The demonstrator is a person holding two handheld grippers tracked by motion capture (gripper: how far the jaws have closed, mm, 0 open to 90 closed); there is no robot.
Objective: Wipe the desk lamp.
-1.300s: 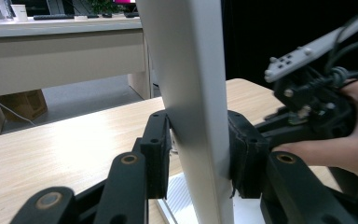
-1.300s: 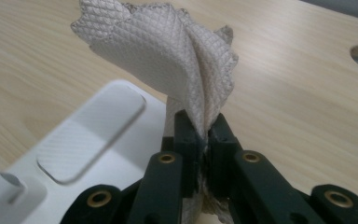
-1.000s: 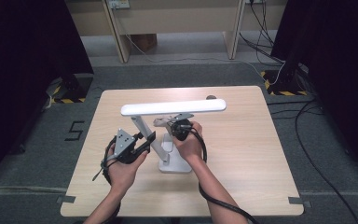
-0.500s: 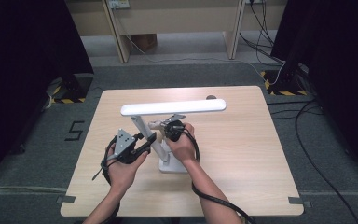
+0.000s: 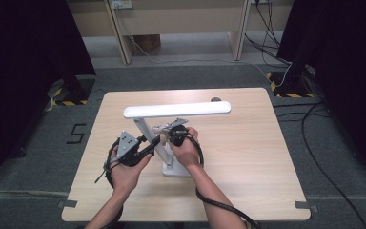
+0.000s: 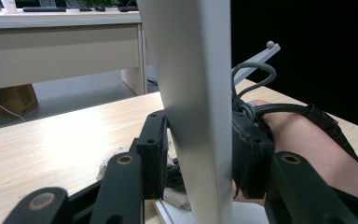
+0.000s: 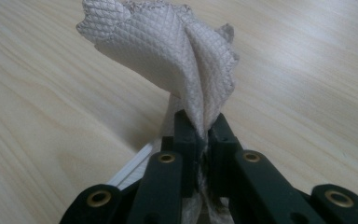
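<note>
The right gripper, pinching a cloth, has shifted left toward the lamp post, which the left gripper clamps mid-table; wide bare wood lies around.

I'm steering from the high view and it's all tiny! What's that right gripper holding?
Observer: A quilted beige cloth, pinched between the right gripper's jaws.
Operator: And the left gripper, is it touching the lamp?
Observer: Yes. The left gripper has one jaw on each side of the white lamp post, clamped against it.
Operator: Where's the cloth compared to the post?
Observer: In the left gripper view, a bit of the cloth shows low beside the post, near the lamp's base.
</note>
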